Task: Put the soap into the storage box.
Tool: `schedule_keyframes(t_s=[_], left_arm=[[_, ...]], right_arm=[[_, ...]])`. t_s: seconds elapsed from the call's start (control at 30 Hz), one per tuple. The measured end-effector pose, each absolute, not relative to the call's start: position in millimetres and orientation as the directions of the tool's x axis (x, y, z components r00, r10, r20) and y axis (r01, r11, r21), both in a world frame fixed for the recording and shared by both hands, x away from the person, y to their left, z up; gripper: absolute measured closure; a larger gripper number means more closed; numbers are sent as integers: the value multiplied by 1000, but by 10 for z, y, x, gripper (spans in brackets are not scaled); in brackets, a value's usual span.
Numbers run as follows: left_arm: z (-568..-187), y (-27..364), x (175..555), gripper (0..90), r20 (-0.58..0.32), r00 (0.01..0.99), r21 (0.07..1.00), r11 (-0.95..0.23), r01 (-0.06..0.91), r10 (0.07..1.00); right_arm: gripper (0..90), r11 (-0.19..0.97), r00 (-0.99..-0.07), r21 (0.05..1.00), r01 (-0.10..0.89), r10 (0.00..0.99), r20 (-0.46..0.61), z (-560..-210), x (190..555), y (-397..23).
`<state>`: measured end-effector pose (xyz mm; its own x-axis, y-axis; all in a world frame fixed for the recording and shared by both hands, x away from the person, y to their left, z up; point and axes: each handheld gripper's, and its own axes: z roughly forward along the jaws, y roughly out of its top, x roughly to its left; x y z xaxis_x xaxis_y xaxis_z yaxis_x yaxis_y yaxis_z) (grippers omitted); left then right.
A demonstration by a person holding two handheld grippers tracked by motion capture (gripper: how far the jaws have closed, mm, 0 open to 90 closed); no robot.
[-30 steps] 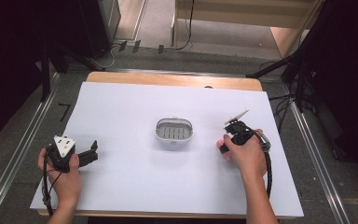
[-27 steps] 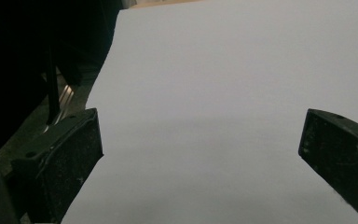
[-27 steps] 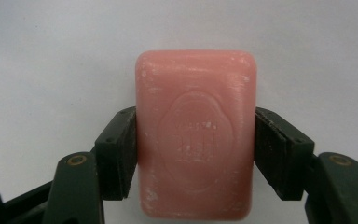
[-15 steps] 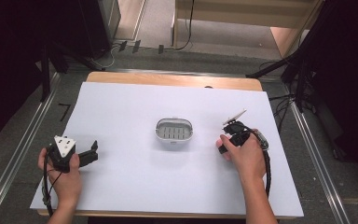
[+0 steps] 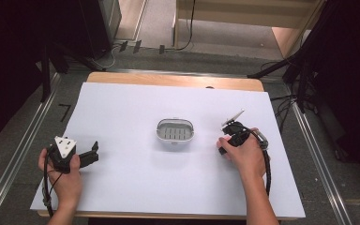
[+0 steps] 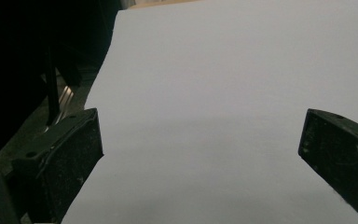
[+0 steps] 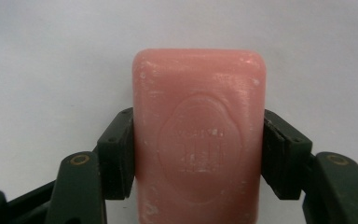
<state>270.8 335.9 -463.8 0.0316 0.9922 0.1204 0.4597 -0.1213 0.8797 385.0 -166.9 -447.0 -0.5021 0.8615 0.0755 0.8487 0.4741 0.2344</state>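
1. White table (image 5: 136, 183): soap dish (image 5: 175, 131) at centre, w/ slotted floor, looks empty.
2. R gripper (image 5: 230, 133) just right of dish, nearer than L; jaws clamped on pink soap bar (image 7: 198, 135), long axis running away btwn them.
3. L gripper (image 5: 82, 156) far left, jaws apart, holding nothing.
4. Soap: rounded corners, embossed oval stamp.

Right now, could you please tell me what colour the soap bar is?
Pink; the soap bar shows best in the right gripper view.
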Motion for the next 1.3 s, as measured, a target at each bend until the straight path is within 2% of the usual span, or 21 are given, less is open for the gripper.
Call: schedule_keyframes(t_s=[0.2, 0.53, 1.3], left_arm=[[-4640, 3356, 2709, 0, 121, 32, 881, -122, 458, 992], [-4638, 3360, 2709, 0, 120, 32, 879, -121, 460, 992], [-4636, 3361, 2713, 0, 119, 35, 875, -122, 468, 992]], right_arm=[[386, 543, -580, 258, 799, 809, 93, -4401, 3850, -1604], [386, 685, -726, 291, 667, 686, 49, -4211, 3892, -1466], [386, 832, -877, 320, 453, 480, -7, -3995, 4013, -1262]])
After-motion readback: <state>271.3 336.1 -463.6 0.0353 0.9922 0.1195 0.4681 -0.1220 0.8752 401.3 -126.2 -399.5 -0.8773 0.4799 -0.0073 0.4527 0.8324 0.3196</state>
